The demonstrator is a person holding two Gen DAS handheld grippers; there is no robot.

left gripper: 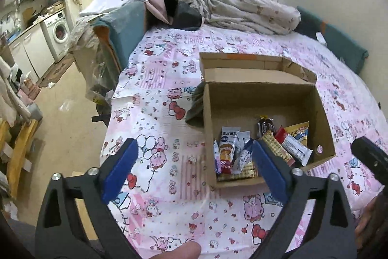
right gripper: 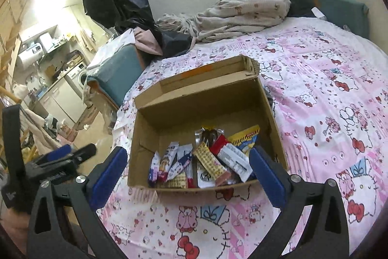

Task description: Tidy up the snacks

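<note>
Snacks (right gripper: 206, 162) in cardboard box (right gripper: 271, 118), crumpled blanket (right gripper: 242, 13) behind

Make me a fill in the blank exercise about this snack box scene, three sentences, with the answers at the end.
1. The wrapped snack packets lie inside the open brown ____ box.
2. The box rests on a pink cartoon-print ____.
3. Both the left claw and the right claw stand ____, holding nothing.

Missing words: cardboard; bedsheet; open
</note>
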